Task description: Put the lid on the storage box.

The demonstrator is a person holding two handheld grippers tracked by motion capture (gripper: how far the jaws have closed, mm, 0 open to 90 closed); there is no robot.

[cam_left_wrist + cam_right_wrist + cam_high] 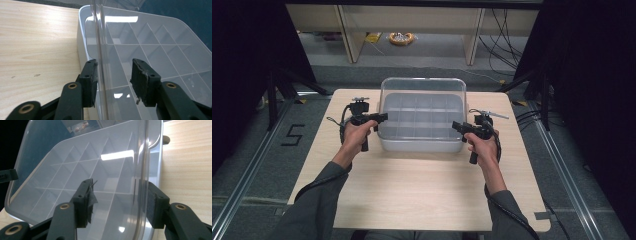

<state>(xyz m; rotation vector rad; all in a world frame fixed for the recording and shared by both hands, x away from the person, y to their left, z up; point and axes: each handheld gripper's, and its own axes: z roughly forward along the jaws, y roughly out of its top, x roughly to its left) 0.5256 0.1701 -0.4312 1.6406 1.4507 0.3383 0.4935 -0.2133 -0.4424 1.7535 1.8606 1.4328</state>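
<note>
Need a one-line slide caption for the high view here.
Person's left gripper and right gripper flank a clear lidded compartment box on a wooden table.

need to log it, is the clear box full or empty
Empty: through the clear box, its divided compartments hold nothing.

A clear plastic organiser box [422, 120] sits upright at the middle of my table [412, 185], toward the far edge. Thin dividers [150, 47] split its empty interior into a grid of compartments. Its transparent lid [143, 162] stands raised.
</note>
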